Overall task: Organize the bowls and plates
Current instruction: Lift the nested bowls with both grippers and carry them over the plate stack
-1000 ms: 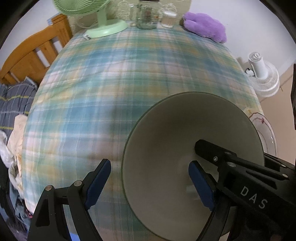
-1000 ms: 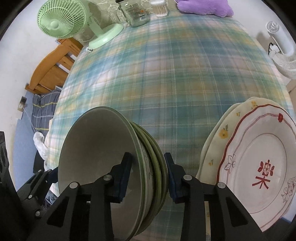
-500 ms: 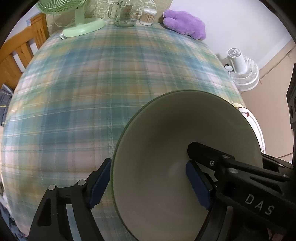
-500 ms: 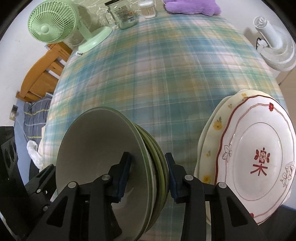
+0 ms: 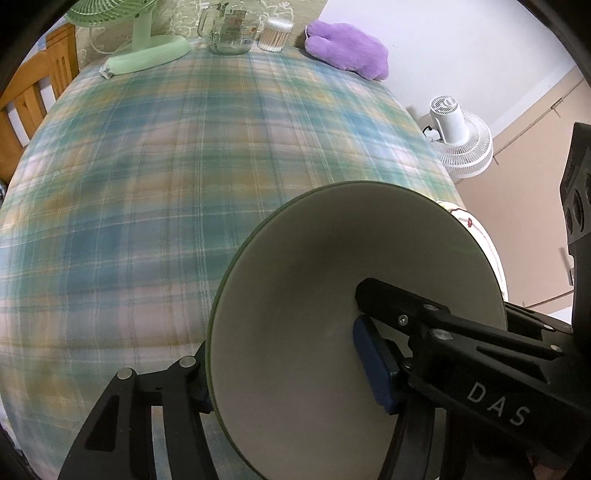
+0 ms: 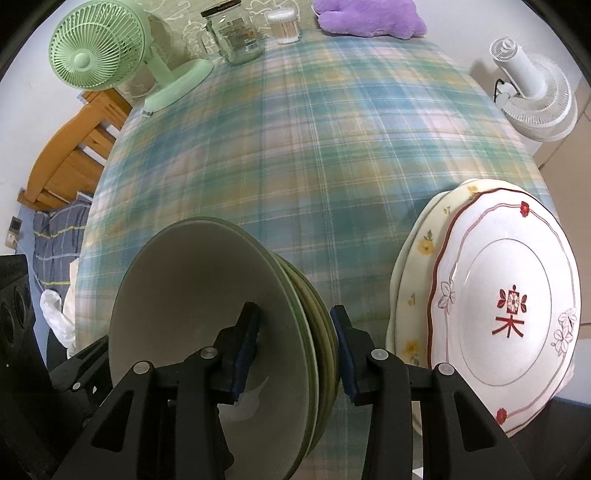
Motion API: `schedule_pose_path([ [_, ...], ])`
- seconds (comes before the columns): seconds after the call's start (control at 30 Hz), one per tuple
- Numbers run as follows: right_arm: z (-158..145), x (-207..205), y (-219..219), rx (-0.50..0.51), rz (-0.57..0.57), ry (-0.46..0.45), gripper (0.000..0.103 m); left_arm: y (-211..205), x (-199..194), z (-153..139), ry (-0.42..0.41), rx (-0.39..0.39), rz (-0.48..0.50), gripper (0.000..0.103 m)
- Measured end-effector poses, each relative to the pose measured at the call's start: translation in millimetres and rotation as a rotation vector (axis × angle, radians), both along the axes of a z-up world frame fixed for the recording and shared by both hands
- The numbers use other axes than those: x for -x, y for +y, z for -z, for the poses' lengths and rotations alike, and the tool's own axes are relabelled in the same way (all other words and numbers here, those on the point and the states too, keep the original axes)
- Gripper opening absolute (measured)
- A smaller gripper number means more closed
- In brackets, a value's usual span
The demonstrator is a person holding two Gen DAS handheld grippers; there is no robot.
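Bowls [image 6: 221,332] sit nested in one green-rimmed stack at the near left of the plaid tabletop [image 6: 314,147], and both grippers are working on that stack. The right gripper [image 6: 293,350] straddles the stack's right-hand rims: one blue pad is inside the top bowl, the other outside the lower rims with a slight gap showing, and its jaws are opening, so it reads as letting go rather than clamping. The left gripper [image 5: 284,369] straddles the opposite wall of the top bowl [image 5: 332,295]; one pad is inside the bowl, the other is hidden behind the rim, and its jaws are closing around that wall. Whether the pads press the wall yet cannot be told.

Plates [image 6: 498,314] are already gathered at the near right: a white one with red flower trim lies on top of a cream one with yellow flowers, just beside the bowls but apart from them.

By this showing the sorting looks close to done. Bowls are in one pile, plates in another, and no loose dish is visible on the rest of the cloth. What seems left is settling or straightening the bowl stack, and perhaps shifting it. At the far edge a green desk fan [image 6: 96,55], a glass jar [image 6: 236,35], a tub of cotton swabs [image 6: 284,26] and a purple plush [image 6: 369,16] stand well clear.
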State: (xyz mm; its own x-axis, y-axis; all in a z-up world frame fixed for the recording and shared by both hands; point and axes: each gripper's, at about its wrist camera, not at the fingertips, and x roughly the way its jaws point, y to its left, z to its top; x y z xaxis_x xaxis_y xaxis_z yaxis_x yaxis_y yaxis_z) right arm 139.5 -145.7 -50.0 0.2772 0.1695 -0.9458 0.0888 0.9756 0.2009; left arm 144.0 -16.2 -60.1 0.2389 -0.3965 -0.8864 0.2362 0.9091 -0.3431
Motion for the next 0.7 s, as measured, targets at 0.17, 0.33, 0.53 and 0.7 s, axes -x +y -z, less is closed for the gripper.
schedule_pose_path([
  [0.17,-7.7,3.5,2.3,0.003,0.019,0.000,0.043,5.9,3.6,-8.4,-0.001,0.005,0.013,0.062],
  [0.33,-25.2,10.8,5.5,0.010,0.047,-0.031,0.043,10.9,8.5,-24.4,-0.025,0.016,0.029,0.063],
  [0.53,-43.6,22.1,5.8,0.010,0.080,-0.051,0.043,6.9,14.5,-40.3,-0.029,0.010,0.052,0.063],
  [0.7,-52.7,27.7,1.0,0.004,0.095,-0.080,0.043,1.4,17.1,-48.7,-0.056,0.004,0.060,0.063],
])
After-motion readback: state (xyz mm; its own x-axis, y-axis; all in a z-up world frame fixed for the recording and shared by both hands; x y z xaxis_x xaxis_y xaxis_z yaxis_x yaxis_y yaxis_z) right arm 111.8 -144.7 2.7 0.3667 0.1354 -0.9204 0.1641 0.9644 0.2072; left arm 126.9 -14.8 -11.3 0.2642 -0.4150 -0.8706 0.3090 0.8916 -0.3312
